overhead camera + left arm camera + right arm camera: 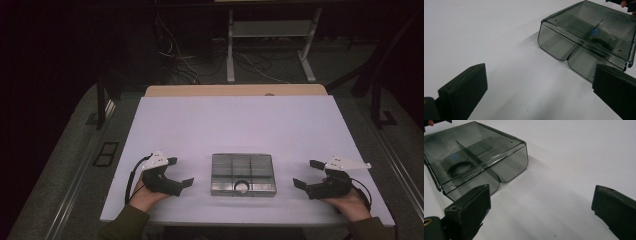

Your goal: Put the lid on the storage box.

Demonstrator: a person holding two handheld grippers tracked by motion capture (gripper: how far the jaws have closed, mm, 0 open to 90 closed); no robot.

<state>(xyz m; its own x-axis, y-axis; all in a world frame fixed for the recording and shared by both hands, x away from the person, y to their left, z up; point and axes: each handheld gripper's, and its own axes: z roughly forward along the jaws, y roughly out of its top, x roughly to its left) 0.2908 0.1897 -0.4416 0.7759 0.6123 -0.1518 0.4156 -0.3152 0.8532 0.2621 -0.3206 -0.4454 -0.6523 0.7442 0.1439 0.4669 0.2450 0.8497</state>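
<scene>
Both my tongs, left [181, 172] and right [307, 173], spread wide; plastic box [243, 173] looks light, stiff, slippery, so I'd grab its side walls.

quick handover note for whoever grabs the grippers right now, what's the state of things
Left gripper: open, holding nothing, resting on the table left of the box.
Right gripper: open, holding nothing, right of the box.
Box: smoky clear plastic, with dividers, lid shut, at the near middle of the table between the grippers. A dark ring lies in a front compartment.
Done: nothing visible yet; neither gripper touches the box.
Left: probably close in from both sides and handle the box.
</scene>
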